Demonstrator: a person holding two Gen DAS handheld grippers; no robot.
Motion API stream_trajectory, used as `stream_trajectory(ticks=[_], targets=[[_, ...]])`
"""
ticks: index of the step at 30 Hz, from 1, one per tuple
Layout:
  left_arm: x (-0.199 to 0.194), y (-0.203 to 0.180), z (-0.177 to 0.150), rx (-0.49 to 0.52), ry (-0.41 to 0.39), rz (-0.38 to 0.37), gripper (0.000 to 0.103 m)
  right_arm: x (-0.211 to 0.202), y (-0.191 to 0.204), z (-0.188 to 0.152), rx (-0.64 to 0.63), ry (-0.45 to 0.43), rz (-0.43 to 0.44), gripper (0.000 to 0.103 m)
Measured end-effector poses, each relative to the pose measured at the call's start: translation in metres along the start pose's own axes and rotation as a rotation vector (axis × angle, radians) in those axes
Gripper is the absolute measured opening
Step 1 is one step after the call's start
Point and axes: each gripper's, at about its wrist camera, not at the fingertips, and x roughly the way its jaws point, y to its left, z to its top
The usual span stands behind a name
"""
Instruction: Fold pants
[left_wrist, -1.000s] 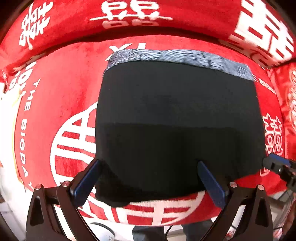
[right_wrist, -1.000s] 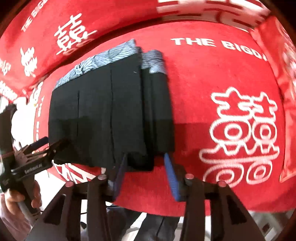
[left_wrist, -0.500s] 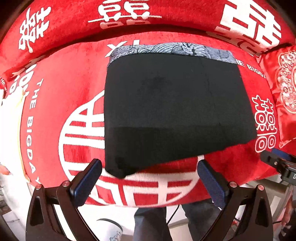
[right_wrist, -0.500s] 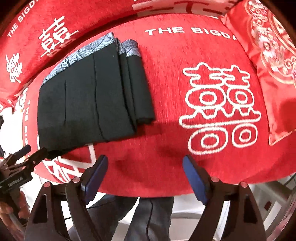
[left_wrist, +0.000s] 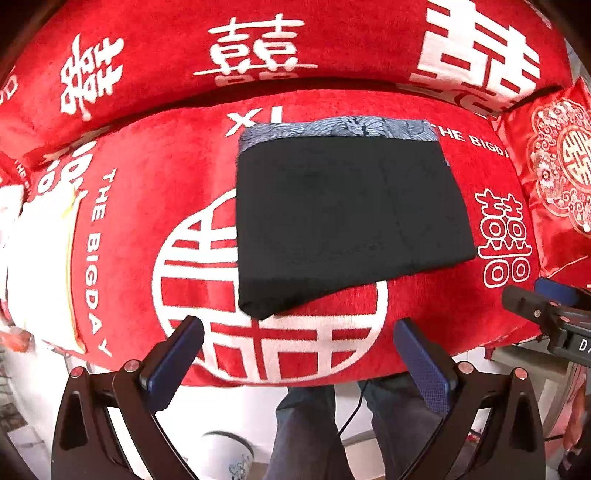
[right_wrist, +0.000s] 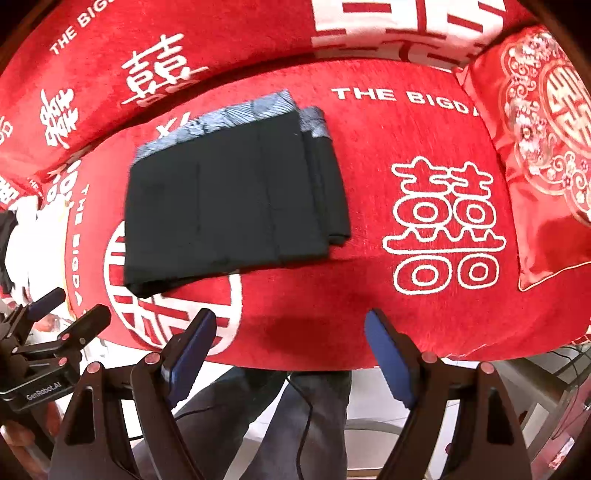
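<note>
The black pants (left_wrist: 343, 218) lie folded into a flat rectangle on the red sofa seat (left_wrist: 155, 192), with the grey patterned waistband at the far edge. They also show in the right wrist view (right_wrist: 229, 206), with stacked layers along their right side. My left gripper (left_wrist: 299, 343) is open and empty, off the seat's front edge and apart from the pants. My right gripper (right_wrist: 291, 336) is open and empty, also off the front edge. The right gripper shows at the right in the left wrist view (left_wrist: 550, 314); the left gripper shows at the left in the right wrist view (right_wrist: 55, 332).
The sofa backrest (left_wrist: 258, 48) runs behind the seat. A red embroidered cushion (right_wrist: 543, 140) sits at the right end. A white cloth (left_wrist: 37, 251) lies at the seat's left edge. A person's legs (left_wrist: 314, 432) and a cable are below the front edge.
Both grippers have pulled back from the pants toward the seat's front edge. The right gripper opened and let go of the pants' near edge. The pants stayed folded in place.
</note>
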Motion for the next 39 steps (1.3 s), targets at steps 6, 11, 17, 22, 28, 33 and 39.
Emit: stream_trajectory(ticks=[6,11,17,22,28,33,39], targets=[[-0.017,0.012,0.004,-0.024,0.002,0.044,0.103,-0.017,0.014,0.004,-0.014,0.000,-0.013,0.085],[-0.034,0.023,0.010,-0.048,-0.014,0.035,0.103,-0.031,0.029,0.009,-0.052,-0.011,-0.042,0.085],[-0.042,0.025,0.015,-0.048,-0.031,0.060,0.103,-0.040,0.046,0.015,-0.089,-0.031,-0.064,0.085],[-0.042,0.020,0.017,-0.015,-0.038,0.106,0.103,-0.045,0.053,0.017,-0.107,-0.046,-0.087,0.085],[-0.042,0.011,0.016,0.018,-0.043,0.118,0.103,-0.046,0.055,0.020,-0.125,-0.043,-0.097,0.085],[-0.043,0.006,0.017,0.024,-0.047,0.116,0.103,-0.045,0.055,0.020,-0.129,-0.038,-0.103,0.085],[-0.045,0.006,0.017,0.011,-0.050,0.108,0.103,-0.045,0.056,0.021,-0.131,-0.036,-0.104,0.085]])
